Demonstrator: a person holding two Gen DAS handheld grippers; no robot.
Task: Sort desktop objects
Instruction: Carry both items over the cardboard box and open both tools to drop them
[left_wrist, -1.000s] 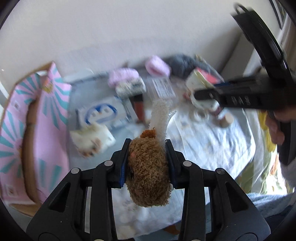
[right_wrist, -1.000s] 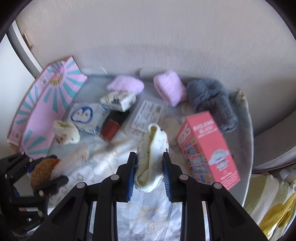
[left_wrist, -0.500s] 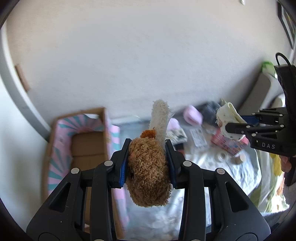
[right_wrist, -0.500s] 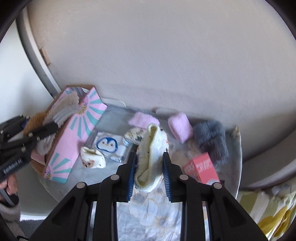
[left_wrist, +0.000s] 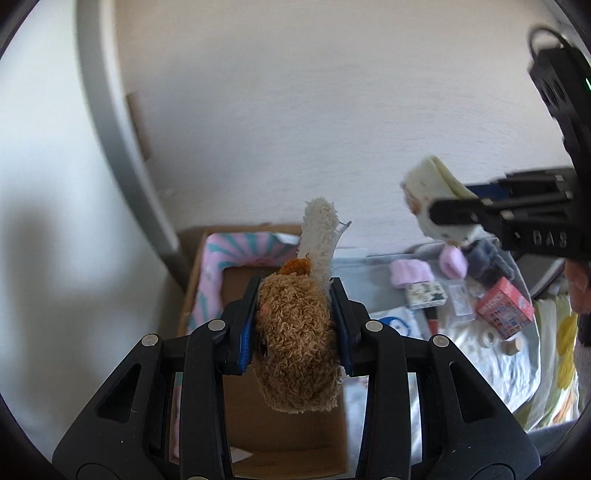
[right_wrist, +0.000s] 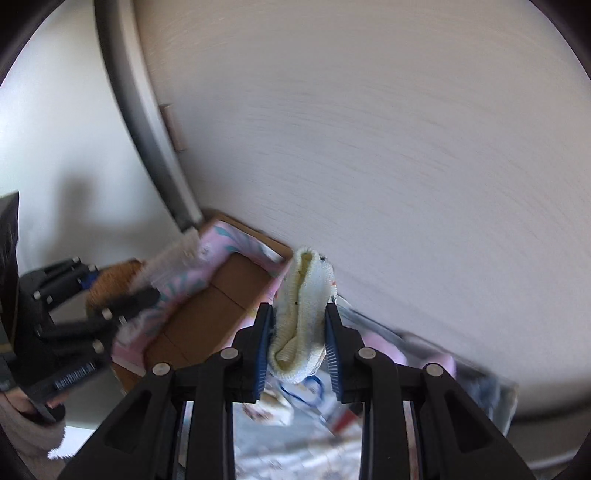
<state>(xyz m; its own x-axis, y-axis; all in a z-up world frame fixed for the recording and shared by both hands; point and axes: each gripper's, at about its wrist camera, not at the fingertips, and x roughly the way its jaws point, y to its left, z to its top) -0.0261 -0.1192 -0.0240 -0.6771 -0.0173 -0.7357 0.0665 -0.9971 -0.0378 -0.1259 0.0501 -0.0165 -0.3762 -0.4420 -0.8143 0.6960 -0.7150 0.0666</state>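
My left gripper (left_wrist: 295, 325) is shut on a curly brown plush sock (left_wrist: 295, 354) with a cream fuzzy cuff (left_wrist: 319, 236), held above the open cardboard box (left_wrist: 280, 435) with pink and teal flaps. My right gripper (right_wrist: 297, 339) is shut on a pale yellow knit sock (right_wrist: 301, 317), held high to the right of the box (right_wrist: 207, 314). In the left wrist view the right gripper (left_wrist: 436, 214) and its sock (left_wrist: 432, 192) hang in the air at right. In the right wrist view the left gripper (right_wrist: 122, 295) hovers over the box's left side.
The grey tray table (left_wrist: 373, 269) at right holds pink socks (left_wrist: 412, 273), a dark grey sock (left_wrist: 487, 258), a red carton (left_wrist: 504, 314), a small printed box (left_wrist: 424, 293), a penguin pack (left_wrist: 395, 323) and tape rolls (left_wrist: 489, 338). A wall and grey frame (left_wrist: 122, 155) stand behind.
Both grippers have risen and swung left toward the box with their socks. The left gripper now hangs over the box opening; the right has moved closer to the box.
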